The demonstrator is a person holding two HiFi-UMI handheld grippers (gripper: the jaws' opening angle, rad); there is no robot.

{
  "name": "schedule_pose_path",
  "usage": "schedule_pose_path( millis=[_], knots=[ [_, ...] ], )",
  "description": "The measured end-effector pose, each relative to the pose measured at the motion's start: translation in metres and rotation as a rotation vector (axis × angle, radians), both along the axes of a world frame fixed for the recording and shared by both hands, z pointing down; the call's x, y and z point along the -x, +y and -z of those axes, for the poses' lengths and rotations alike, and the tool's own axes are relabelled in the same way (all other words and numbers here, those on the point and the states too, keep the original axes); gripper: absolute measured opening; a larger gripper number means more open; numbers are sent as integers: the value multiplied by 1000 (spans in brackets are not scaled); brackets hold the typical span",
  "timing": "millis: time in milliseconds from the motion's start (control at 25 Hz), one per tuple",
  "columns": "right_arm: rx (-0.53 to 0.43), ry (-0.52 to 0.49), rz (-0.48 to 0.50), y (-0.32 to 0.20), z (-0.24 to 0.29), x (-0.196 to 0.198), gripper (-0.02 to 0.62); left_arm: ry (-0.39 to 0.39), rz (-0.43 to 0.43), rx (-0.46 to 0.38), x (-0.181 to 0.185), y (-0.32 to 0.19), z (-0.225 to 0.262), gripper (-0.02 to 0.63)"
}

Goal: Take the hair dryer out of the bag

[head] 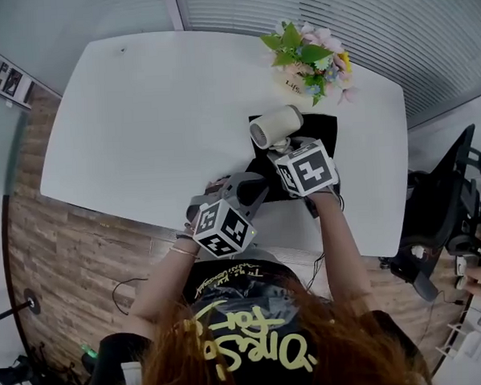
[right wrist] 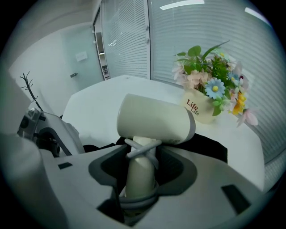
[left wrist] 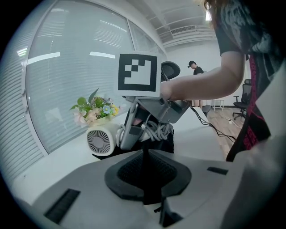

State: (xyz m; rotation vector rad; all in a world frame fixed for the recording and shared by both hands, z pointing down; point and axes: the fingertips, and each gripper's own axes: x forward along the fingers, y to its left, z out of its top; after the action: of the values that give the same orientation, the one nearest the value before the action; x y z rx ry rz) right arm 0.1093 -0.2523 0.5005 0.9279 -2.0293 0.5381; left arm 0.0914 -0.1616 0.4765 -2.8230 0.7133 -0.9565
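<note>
1. Grip on the dryer: right gripper is clamping the cream handle of the hair dryer. Its jaws are standing wide around that handle and around loops of grey cord wound over it. The dryer is sitting over the black bag on the white table, with its head pointing away from the gripper and seemingly clear of the fabric.
2. Grip on the bag: left gripper is standing almost fully closed and pinching a thin dark strip, probably a fold of the bag's cloth.
3. Slip risk: the pads are pressing partly on rounded cord rather than on the handle alone. The head-heavy dryer could therefore be tilting or sliding in the grip if the wrist is rolling quickly.
4. Snag risk: no view is showing whether the cord's free end and plug are lying clear of the bag. A trapped plug would be dragging the bag along with the dryer.
5. Anchor risk: the pinch on thin cloth is looking shallow. If it is giving way, the bag is lifting with the dryer instead of staying down.
6. Collision risk: flower pot is standing just beside the dryer's head, so a swing away from the person is threatening to topple it.
</note>
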Motion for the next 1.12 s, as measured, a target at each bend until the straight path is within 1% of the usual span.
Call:
schedule_pose_path(
  millis=[200,360,480,760,1000,1120],
  knots=[
    [32,9,-15,-2,-6,3,207,-6,11,0,6,3,-1,32],
    [56,42,-20,-1,-11,3,207,-2,18,-1,9,5,0,32],
    [34,55,-24,-1,-9,3,207,-9,17,-8,10,6,0,32],
    [-8,48,-42,1,-2,1,207,-25,32,-12,21,12,2,32],
    [-67,-21,-68,4,19,0,207,-26,58,-14,33,14,6,32],
    [-93,-49,-81,11,30,-4,207,-14,81,-15,41,16,10,32]
  ],
)
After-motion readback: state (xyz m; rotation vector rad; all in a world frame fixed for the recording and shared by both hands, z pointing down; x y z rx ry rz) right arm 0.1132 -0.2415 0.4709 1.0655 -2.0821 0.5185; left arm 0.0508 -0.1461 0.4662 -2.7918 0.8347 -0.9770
